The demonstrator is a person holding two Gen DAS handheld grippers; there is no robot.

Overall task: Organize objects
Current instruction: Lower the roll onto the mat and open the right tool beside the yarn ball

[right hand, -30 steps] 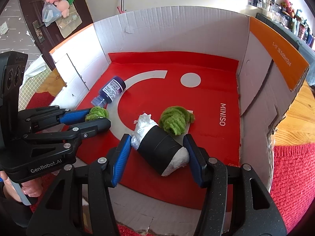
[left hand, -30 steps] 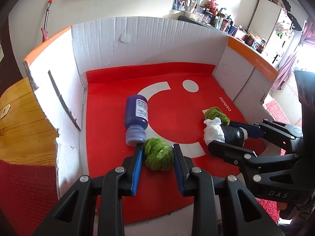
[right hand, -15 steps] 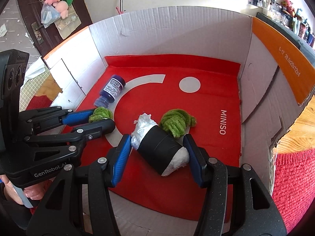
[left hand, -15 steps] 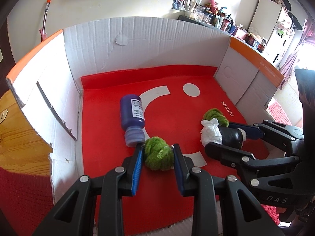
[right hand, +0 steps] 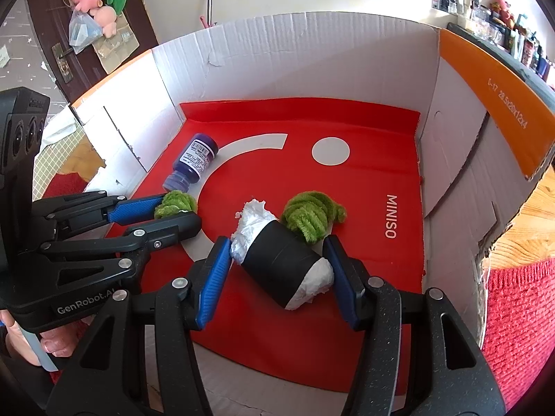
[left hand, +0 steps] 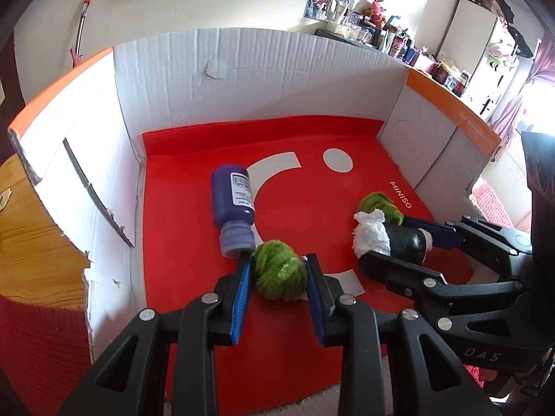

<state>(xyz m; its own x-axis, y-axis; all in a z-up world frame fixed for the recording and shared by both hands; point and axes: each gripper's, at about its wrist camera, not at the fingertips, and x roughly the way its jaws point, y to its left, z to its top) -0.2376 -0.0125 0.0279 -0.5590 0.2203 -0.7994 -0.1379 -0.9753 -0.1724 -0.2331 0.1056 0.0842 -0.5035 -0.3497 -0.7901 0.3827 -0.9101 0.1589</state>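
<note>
In an open cardboard box (left hand: pixel 260 76) with a red liner (left hand: pixel 194 242), my left gripper (left hand: pixel 277 260) is shut on a green fuzzy bundle (left hand: pixel 277 275) low over the liner. A purple bottle (left hand: pixel 232 201) lies on its side with its cap just beside the left finger. To the right, my right gripper (right hand: pixel 277 241) is shut on a black roll (right hand: pixel 281 263) stuffed with white tissue, pads on its two ends. A second green fuzzy bundle (right hand: pixel 312 216) lies on the liner right behind the roll. In the right wrist view the left gripper (right hand: pixel 178 211) and its bundle (right hand: pixel 175 201) sit at the left.
White box walls (right hand: pixel 295 59) with orange flaps (right hand: pixel 492 86) close in the back and both sides. A wooden surface (left hand: pixel 31 225) and red cloth (right hand: pixel 520 312) lie outside the box. A hand (right hand: pixel 20 339) holds the left gripper's handle. Cluttered shelves (left hand: pixel 399 41) stand far behind.
Both grips stay the same. The views have shifted slightly, with the box's left wall now looking closer in the left wrist view.
</note>
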